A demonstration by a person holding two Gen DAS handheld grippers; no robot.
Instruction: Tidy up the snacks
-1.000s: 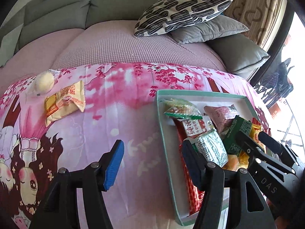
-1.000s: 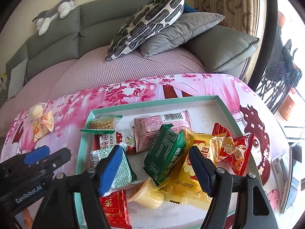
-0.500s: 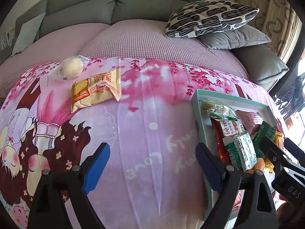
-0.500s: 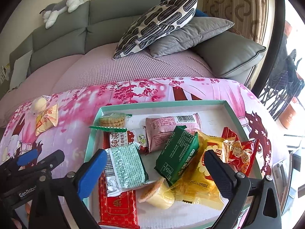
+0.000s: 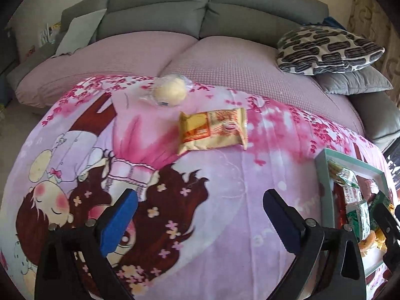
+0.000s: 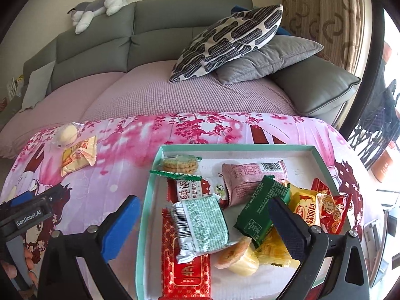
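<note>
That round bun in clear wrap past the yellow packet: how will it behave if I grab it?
The round bun looks soft, so it would probably squash under firm pads. Its loose clear wrap may slip or crinkle. Being rounded, it could roll across the pink cloth if nudged.

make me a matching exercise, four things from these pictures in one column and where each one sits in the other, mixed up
Things:
1. round bun
2. striped pillow
3. toy cat
4. green packet

Places:
A. on top of the sofa back
B. inside the tray
C. on the pink cloth, outside the tray
D. leaning on the grey cushion

Pairs: 1-C, 2-D, 3-A, 4-B
</note>
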